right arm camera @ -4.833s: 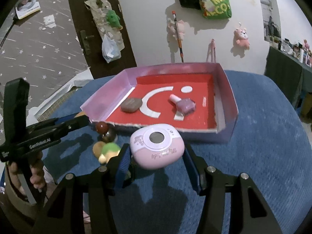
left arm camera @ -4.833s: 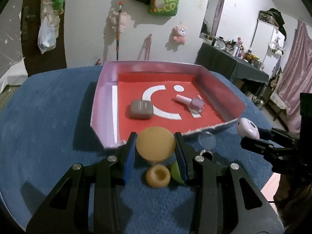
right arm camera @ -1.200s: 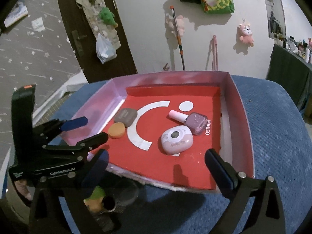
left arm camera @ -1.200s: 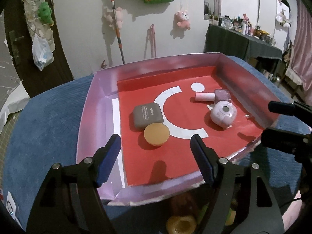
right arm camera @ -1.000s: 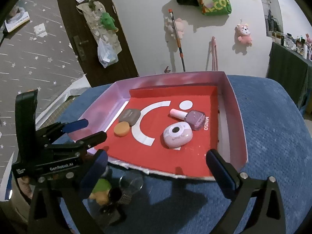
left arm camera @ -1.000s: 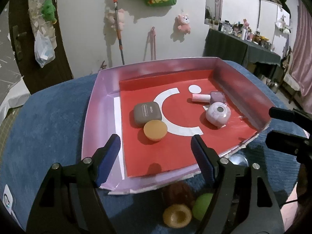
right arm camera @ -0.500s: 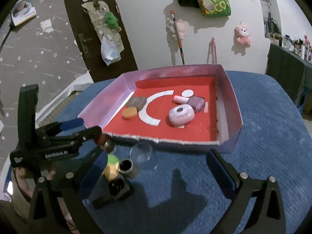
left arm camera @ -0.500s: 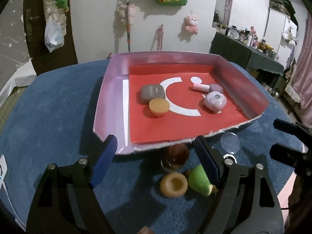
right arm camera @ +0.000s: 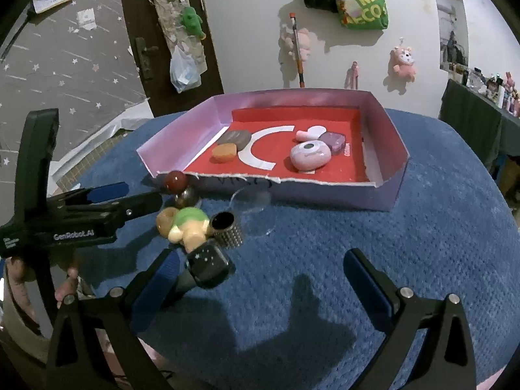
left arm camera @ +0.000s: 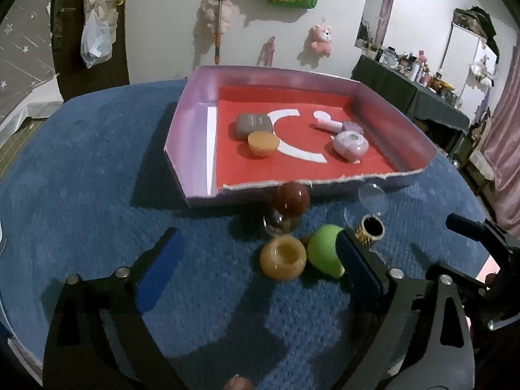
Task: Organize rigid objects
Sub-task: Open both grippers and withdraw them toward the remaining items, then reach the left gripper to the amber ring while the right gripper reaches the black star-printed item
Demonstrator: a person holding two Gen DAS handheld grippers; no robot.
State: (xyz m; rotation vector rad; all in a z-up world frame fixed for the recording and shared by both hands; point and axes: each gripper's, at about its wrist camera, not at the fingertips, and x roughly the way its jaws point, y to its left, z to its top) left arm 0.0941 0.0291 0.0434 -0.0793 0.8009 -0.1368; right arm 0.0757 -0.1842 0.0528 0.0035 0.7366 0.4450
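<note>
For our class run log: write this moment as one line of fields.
left gripper: open, empty | right gripper: open, empty | tray: four items inside | loose items near front edge: green toy, amber ring

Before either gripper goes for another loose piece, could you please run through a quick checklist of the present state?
1. Left gripper open and empty: ok.
2. Right gripper open and empty: ok.
3. Free floor space in the tray near its front edge: ok.
4. Orange ring inside the left gripper's span: ok, though the green toy touches it.
5. Black cube reachable by the right gripper: ok, beside its left finger.
6. Clear dome free of the tray wall: cannot tell.
</note>
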